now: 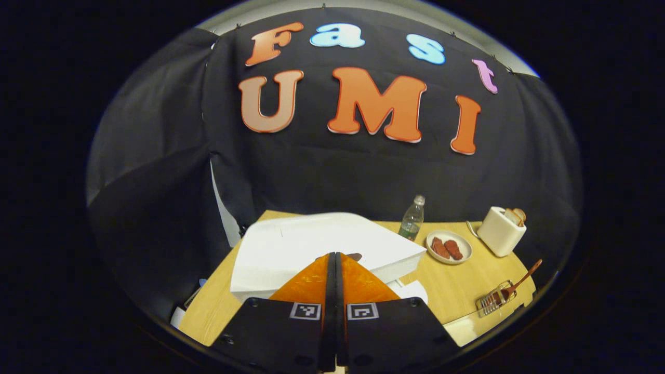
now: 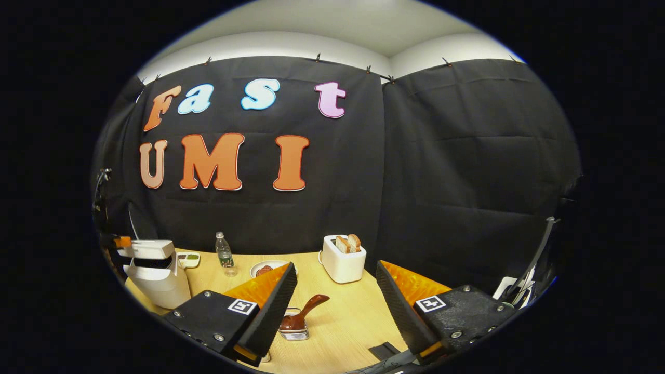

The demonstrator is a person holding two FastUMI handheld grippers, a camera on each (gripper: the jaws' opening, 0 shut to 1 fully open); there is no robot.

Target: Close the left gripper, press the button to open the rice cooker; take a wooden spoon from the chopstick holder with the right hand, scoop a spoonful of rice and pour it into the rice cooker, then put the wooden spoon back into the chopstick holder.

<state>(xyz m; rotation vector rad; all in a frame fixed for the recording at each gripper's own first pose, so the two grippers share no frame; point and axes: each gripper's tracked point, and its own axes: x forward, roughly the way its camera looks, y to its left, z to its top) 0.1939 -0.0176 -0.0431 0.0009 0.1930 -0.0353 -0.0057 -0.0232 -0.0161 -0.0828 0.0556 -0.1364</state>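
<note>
Left gripper (image 1: 335, 258) pressed fully together over the white rice cooker (image 1: 322, 244), holding nothing, right gripper (image 2: 336, 283) spread wide and empty above the table (image 2: 343, 317), wooden spoon (image 2: 303, 314) standing in the wire chopstick holder (image 2: 294, 332), two bread slices (image 2: 348, 242) in the toaster (image 2: 341, 264), plate (image 1: 449, 246) carrying reddish-brown pieces.

— What's my table (image 2: 332, 317) carrying?
— It's light wood. On it, the white rice cooker (image 2: 156, 278) at the left, then a water bottle (image 2: 224, 254), a plate (image 2: 267, 268), a white toaster (image 2: 341, 262).
— And nearer me?
— The wire chopstick holder (image 2: 294, 330), wooden spoon (image 2: 305, 310) in it.
</note>
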